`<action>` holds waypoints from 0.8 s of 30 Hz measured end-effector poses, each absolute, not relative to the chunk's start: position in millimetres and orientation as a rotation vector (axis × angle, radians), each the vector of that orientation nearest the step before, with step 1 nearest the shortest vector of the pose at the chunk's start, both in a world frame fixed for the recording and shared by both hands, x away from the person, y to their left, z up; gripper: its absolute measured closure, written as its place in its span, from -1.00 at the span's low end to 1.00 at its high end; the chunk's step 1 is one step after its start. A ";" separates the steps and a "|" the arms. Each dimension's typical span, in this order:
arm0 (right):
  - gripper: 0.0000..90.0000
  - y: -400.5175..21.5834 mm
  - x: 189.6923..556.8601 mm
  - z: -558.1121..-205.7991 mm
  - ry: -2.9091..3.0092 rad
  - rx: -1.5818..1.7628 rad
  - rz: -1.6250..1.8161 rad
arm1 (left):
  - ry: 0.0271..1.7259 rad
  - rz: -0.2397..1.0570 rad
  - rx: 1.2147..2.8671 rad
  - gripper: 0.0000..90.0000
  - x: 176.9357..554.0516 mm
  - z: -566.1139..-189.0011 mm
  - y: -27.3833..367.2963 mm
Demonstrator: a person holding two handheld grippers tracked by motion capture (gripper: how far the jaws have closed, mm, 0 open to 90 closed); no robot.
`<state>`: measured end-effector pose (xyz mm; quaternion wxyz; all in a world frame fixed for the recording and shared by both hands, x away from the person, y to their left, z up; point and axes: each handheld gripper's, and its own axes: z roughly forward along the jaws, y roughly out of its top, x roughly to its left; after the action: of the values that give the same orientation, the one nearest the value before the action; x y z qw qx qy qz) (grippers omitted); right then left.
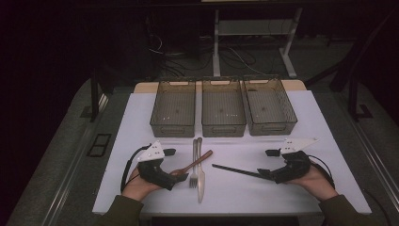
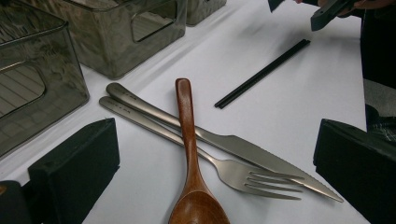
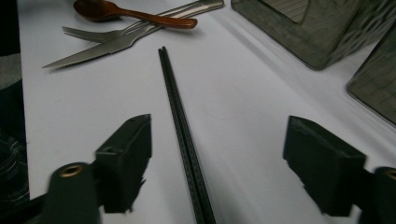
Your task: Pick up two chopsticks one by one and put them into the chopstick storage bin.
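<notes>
**A:** Give me the left end first.

**B:** Item one, my left gripper (image 1: 181, 178), resting on the white table (image 1: 141, 117) at the near left. From the high view I see its tip at the bowl of the wooden spoon (image 1: 190, 166). Its own view adds what the high view cannot: the jaws stand wide apart, with the spoon bowl (image 2: 198, 207) low between them and neither pad touching it.

**A:** Next along?

**B:** Item two, the fork (image 1: 193, 165) and knife (image 1: 200, 172), side by side at centre front, the spoon's handle lying slantwise across both. The left gripper view shows the crossing clearly: spoon on top, fork (image 2: 233, 172) and knife (image 2: 243, 147) beneath.

**A:** Behind them?

**B:** Item three, three smoky clear bins (image 1: 223, 109) in a row at the far side. The high view alone lets me see into all three.

**A:** And the right?

**B:** Item four, a pair of black chopsticks (image 1: 233, 170), lying together right of the knife. Item five, my right gripper (image 1: 264, 175), at their near end. Its own view shows the chopsticks (image 3: 180, 126) running up between the jaws, nearer one pad, with a gap either side; the jaws are apart, nothing clamped.
</notes>
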<state>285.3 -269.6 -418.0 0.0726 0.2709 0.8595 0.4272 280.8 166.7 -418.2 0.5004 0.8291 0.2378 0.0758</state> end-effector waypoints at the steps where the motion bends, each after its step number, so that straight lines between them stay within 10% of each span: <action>1: -0.42 -269.4 285.0 -418.3 2.585 0.807 1.281 | 0.575 0.183 2.004 -1.00 280.9 -418.2 166.8; 24: 0.53 -268.7 287.1 -429.9 2.733 0.749 1.143 | 0.582 0.173 2.002 -1.00 280.3 -418.9 166.9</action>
<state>287.1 -268.7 -429.9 0.0427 0.2450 0.8936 0.3737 280.3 166.9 -418.9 0.5012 0.8281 0.2406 0.0717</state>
